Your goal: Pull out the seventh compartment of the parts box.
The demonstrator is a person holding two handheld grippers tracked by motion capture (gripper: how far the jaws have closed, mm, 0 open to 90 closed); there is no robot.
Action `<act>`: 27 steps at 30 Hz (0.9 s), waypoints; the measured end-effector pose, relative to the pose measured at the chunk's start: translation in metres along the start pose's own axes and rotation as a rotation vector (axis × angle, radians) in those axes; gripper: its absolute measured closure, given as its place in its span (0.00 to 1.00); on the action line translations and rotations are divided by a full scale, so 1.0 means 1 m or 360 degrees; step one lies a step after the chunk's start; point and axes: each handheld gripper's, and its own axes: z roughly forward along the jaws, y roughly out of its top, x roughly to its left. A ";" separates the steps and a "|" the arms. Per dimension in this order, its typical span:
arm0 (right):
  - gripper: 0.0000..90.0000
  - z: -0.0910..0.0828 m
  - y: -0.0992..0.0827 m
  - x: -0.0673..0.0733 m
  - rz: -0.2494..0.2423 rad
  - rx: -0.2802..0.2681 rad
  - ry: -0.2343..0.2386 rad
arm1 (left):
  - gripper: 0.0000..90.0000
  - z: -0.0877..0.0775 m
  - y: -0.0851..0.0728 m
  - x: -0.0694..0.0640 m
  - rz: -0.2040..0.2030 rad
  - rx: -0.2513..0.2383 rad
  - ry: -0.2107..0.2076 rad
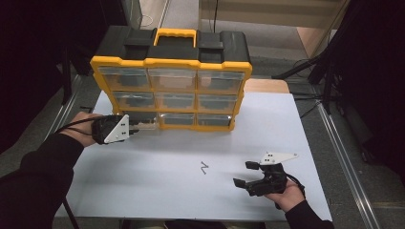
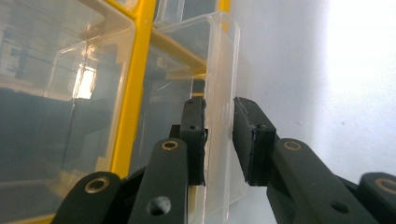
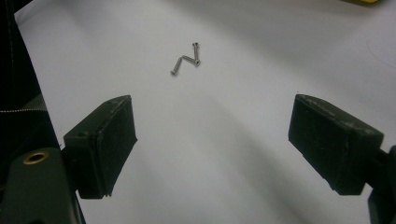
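Note:
A yellow and black organiser case stands upright at the back of the white table, with clear drawers in its front. My left gripper is at the bottom-left drawer, which sticks out a little from the case. In the left gripper view the gripper is shut on that clear drawer's front wall, one pad on each side. My right gripper rests low over the table at the front right, open, with nothing between its pads. Small silver screws lie on the table ahead of it.
The white table top ends at metal rails on both sides. Dark equipment and cables stand beyond the right rail. The case's yellow handle points away from me.

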 end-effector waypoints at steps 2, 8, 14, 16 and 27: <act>0.18 0.000 0.000 0.000 0.0000 -0.0001 0.0001 | 0.83 0.000 0.000 0.000 0.0001 0.0000 -0.0001; 0.18 0.000 0.000 0.000 -0.0003 0.0006 -0.0002 | 0.83 -0.001 0.000 -0.001 -0.0007 -0.0005 -0.0012; 0.18 0.000 0.000 0.000 -0.0004 0.0004 -0.0002 | 0.83 -0.002 0.000 -0.002 -0.0003 -0.0002 -0.0020; 0.18 0.000 0.000 0.000 -0.0006 0.0004 -0.0001 | 0.83 -0.003 0.001 -0.002 0.0005 -0.0001 -0.0019; 0.18 0.000 0.000 0.000 -0.0005 0.0006 -0.0002 | 0.83 -0.004 0.001 -0.003 -0.0004 0.0002 -0.0038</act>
